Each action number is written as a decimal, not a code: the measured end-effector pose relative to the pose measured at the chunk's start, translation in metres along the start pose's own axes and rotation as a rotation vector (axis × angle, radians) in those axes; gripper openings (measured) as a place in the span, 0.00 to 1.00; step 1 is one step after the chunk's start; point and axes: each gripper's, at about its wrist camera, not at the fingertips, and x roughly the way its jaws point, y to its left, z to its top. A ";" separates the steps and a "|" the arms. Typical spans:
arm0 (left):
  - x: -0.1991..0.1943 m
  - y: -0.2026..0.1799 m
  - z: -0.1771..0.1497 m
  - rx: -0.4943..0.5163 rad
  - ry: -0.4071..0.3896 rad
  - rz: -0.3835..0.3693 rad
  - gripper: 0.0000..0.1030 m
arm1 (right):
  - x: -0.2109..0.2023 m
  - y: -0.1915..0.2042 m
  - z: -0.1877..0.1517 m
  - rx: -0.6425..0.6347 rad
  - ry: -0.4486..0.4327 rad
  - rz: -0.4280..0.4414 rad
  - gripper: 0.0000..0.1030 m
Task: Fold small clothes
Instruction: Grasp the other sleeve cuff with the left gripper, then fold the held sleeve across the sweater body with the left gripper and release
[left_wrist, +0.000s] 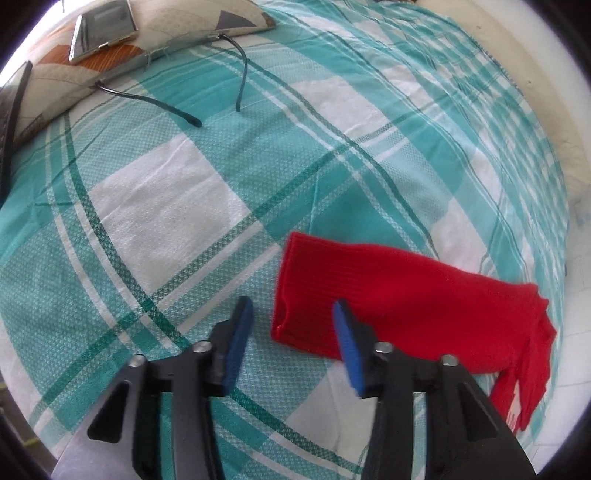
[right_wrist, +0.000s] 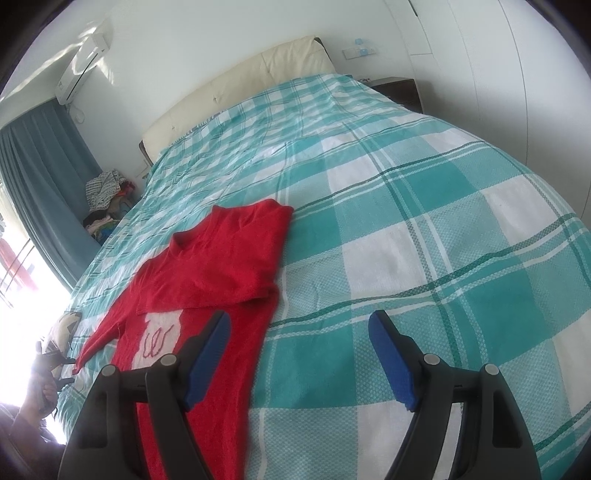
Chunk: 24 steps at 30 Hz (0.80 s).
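On the bed, covered by a teal-and-white checked sheet, a red sweater is laid flat, with one sleeve folded across the chest and the other sleeve stretched out toward the bed's left edge. A white patch with red squiggles is seen on the sweater front, just below the folded sleeve.

Left tool: jaws are seen apart, with blue pads either side of the red sleeve cuff. The cuff edge is seen in the gap ahead of the pads; no pad is seen pressing on it, so nothing is gripped. No earlier frame is supplied for comparison.

Right tool: jaws are held wide open, nothing between them. Its left finger is seen over the sweater's lower body, its right finger over bare sheet beside the sweater. Contact with the fabric cannot be told.

Beyond the cuff, in the left wrist view, a patterned pillow is seen at the sheet's far edge with a phone lying on it, and a pair of glasses is seen against the pillow, temples extended onto the sheet.

A cream headboard is seen at the bed's far end, well apart from the sweater.
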 end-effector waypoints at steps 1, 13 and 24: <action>0.000 -0.001 -0.001 0.011 0.013 -0.005 0.04 | 0.000 0.000 0.000 0.002 0.001 0.003 0.74; -0.133 -0.205 -0.013 0.429 -0.275 -0.159 0.03 | -0.003 0.004 0.002 0.016 -0.007 0.046 0.74; -0.131 -0.430 -0.143 0.812 -0.207 -0.377 0.03 | -0.011 0.000 0.007 0.038 -0.032 0.077 0.74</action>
